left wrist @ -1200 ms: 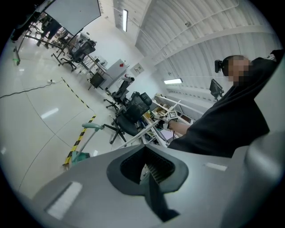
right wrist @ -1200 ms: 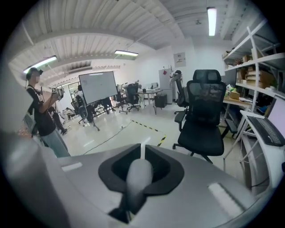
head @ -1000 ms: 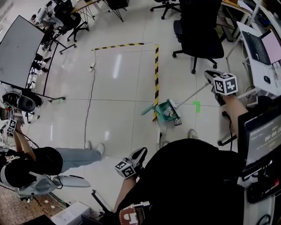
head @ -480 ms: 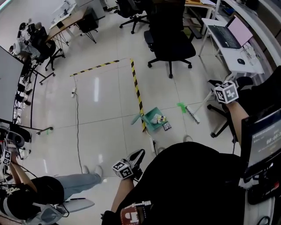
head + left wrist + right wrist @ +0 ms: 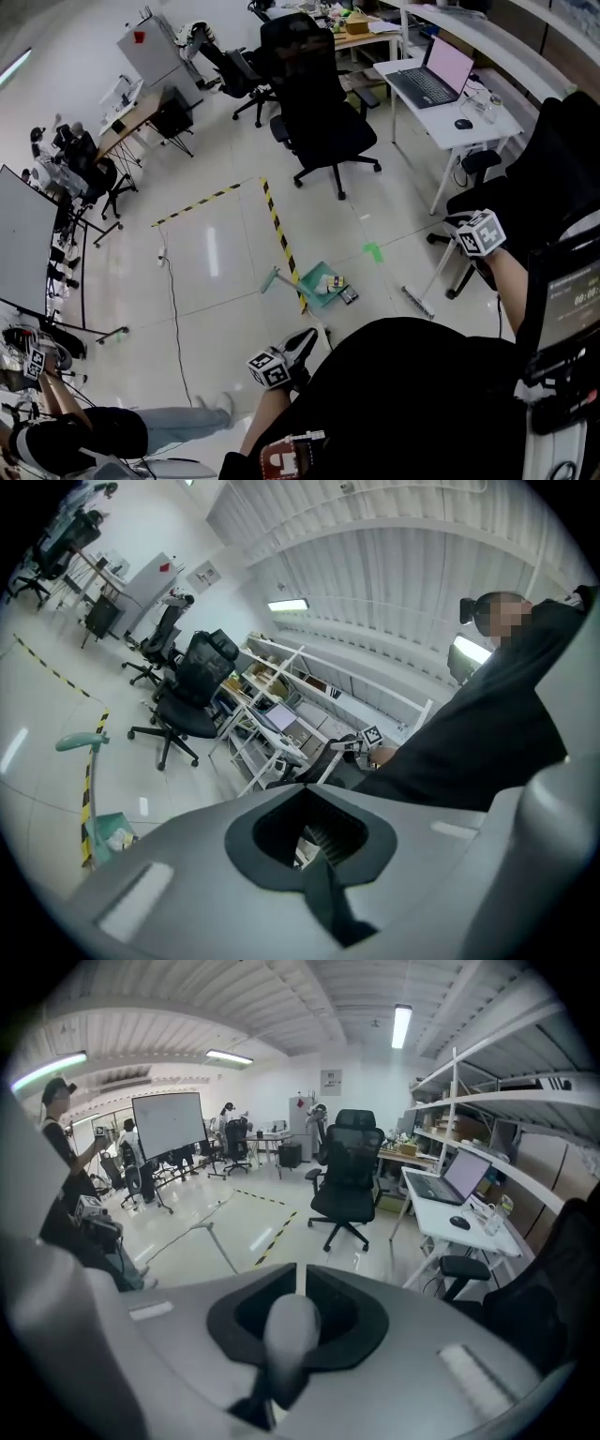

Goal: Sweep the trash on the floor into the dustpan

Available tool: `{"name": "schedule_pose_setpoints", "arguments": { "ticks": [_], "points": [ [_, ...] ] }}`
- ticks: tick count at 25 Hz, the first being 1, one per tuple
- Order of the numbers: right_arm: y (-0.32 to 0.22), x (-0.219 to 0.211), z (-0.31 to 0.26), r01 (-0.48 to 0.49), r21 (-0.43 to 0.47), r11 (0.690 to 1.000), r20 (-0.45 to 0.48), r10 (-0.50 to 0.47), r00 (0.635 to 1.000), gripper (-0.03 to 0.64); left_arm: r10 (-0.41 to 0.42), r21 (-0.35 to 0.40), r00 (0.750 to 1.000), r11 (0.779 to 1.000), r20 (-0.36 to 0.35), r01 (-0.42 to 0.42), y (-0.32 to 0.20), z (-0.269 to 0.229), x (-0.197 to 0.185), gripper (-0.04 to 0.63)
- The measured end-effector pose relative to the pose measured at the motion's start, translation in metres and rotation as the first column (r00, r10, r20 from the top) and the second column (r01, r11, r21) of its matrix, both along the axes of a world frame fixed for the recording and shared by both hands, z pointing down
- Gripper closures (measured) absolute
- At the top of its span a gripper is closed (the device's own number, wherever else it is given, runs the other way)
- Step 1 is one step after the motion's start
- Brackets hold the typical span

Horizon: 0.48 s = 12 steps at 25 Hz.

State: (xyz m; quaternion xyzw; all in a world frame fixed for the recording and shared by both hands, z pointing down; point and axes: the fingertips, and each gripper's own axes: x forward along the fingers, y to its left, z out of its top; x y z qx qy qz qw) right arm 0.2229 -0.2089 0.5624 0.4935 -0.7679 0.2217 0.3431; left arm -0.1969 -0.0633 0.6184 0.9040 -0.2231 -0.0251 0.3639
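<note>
Head view, dustpan (image 5: 323,284) by tape (image 5: 278,230), probably touching

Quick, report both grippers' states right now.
Left gripper: closed, nothing between its jaws.
Right gripper: closed on the broom handle.

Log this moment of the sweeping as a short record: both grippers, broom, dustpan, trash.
left gripper: jaws together, nothing between them
right gripper: shut on the end of the broom handle
broom: head down at the floor, apart from the dustpan, to its right in the head view
dustpan: on the floor beside the yellow-black tape, held by neither gripper
trash: small pieces lie in the dustpan
</note>
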Motion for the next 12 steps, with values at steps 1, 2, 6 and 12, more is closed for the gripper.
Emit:
{"name": "schedule_pose_setpoints", "arguments": {
  "ticks": [1, 2, 6, 12],
  "points": [
    [0.021, 0.008, 0.002, 0.012, -0.001, 1.000, 0.019, -0.012, 1.000, 0.586, 0.001, 0.011, 1.000, 1.000, 0.004, -0.001, 0.013, -0.003, 0.014, 0.595],
    [0.040, 0.016, 0.004, 0.026, -0.001, 1.000, 0.041, -0.026, 0.999, 0.586, -0.003, 0.018, 1.000, 1.000, 0.009, 0.003, 0.028, -0.006, 0.029, 0.595],
    [0.109, 0.045, 0.009, 0.096, 0.002, 0.995, 0.116, -0.095, 0.989, 0.586, -0.046, 0.028, 0.999, 0.999, 0.029, 0.045, 0.100, -0.009, 0.086, 0.595],
    [0.191, 0.072, 0.006, 0.177, 0.013, 0.984, 0.178, -0.177, 0.968, 0.584, -0.114, 0.010, 0.993, 0.994, 0.036, 0.113, 0.203, -0.020, 0.144, 0.595]
  ]
}}
